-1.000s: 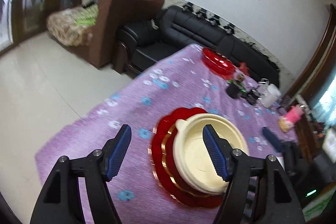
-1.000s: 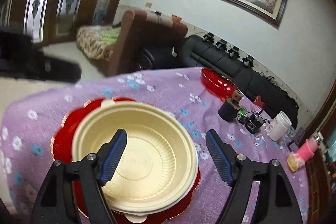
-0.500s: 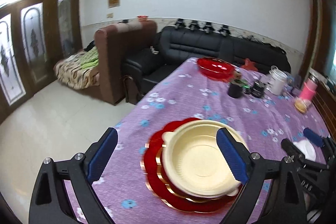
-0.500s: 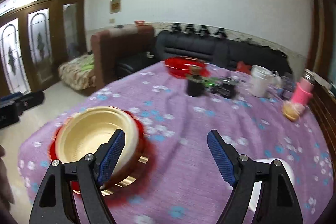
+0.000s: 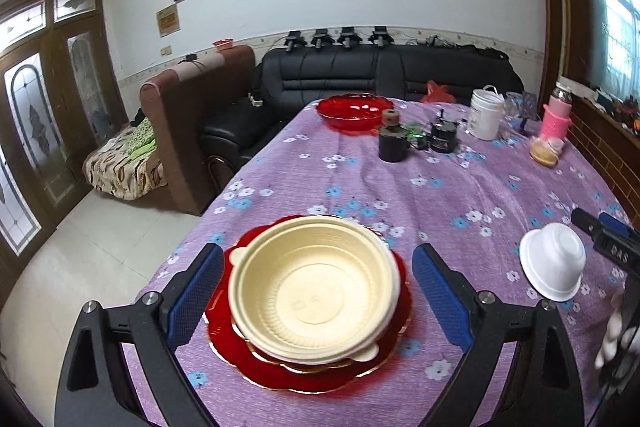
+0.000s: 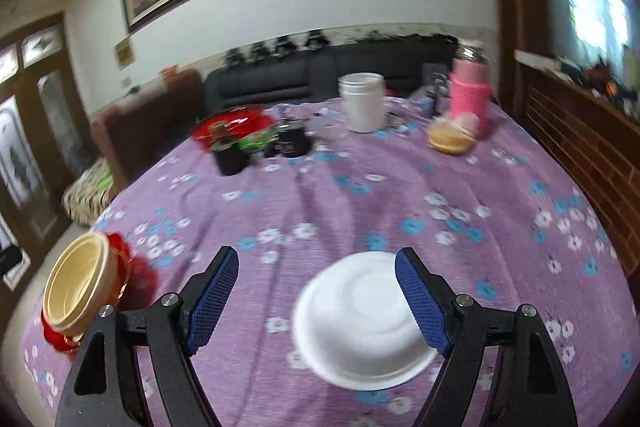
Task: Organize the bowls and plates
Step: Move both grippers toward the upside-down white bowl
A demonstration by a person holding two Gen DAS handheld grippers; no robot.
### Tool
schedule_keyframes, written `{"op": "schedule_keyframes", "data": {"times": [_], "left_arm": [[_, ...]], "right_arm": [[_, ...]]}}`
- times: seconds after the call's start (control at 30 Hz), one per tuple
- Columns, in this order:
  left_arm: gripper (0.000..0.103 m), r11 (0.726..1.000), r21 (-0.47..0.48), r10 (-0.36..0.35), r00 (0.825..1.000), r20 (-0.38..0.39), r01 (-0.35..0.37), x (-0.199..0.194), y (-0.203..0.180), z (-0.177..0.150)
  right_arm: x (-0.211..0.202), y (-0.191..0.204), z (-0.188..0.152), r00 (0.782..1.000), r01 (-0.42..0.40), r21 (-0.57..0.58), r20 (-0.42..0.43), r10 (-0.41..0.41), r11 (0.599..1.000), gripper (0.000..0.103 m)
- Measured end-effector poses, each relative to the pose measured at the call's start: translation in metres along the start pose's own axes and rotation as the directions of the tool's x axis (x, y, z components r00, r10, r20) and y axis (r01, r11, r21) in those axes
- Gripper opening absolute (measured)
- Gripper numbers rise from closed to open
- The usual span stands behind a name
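Note:
A cream bowl (image 5: 312,291) sits stacked on a red scalloped plate (image 5: 280,371) near the table's front left corner. My left gripper (image 5: 316,297) is open, its blue pads either side of that stack, holding nothing. A white bowl (image 6: 360,319) lies upside down on the purple cloth; it also shows in the left wrist view (image 5: 554,265). My right gripper (image 6: 316,301) is open and hovers over the white bowl, empty. The cream bowl and red plate appear at the left edge of the right wrist view (image 6: 76,287).
A red bowl (image 5: 350,109) stands at the far end of the table. Black cups (image 5: 394,145), a white tub (image 5: 486,115), a pink bottle (image 5: 556,115) and a bun (image 5: 544,153) crowd the far right. The table edge (image 5: 208,215) drops off at left.
My right gripper has swung right, from over the cream bowl to over the white bowl. My left gripper has levelled out and now frames the cream bowl.

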State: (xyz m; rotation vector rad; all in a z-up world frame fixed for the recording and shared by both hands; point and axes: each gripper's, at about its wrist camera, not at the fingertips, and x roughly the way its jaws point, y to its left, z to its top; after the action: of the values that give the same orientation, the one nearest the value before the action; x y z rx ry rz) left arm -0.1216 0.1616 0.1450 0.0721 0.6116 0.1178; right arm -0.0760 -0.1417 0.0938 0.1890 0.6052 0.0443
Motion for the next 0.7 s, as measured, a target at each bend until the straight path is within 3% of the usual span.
{"op": "schedule_keyframes", "data": {"times": [0.2,0.37,0.57,0.7], "left_arm": [[0.095,0.998,0.061,-0.008,1.0,-0.008,0.009,0.0,-0.035,0.004],[0.095,0.994,0.105,-0.041,0.998,-0.037,0.044,0.008,-0.067,0.004],[0.095,0.978,0.118,-0.16,0.981,-0.107,0.172,0.033,-0.113,0.0],[0.095,0.966,0.179,-0.162,0.977,-0.138,0.186,0.06,-0.15,-0.008]], "right_arm": [[0.014,-0.048,-0.006,1.0,0.015,0.136,-0.025,-0.011,0.991,0.084],[0.028,-0.082,-0.015,0.997,-0.037,0.278,-0.058,0.056,0.96,0.084],[0.031,-0.111,-0.019,0.984,-0.131,0.413,-0.055,0.168,0.901,0.084],[0.039,-0.128,-0.025,0.965,-0.195,0.511,-0.054,0.258,0.837,0.084]]}}
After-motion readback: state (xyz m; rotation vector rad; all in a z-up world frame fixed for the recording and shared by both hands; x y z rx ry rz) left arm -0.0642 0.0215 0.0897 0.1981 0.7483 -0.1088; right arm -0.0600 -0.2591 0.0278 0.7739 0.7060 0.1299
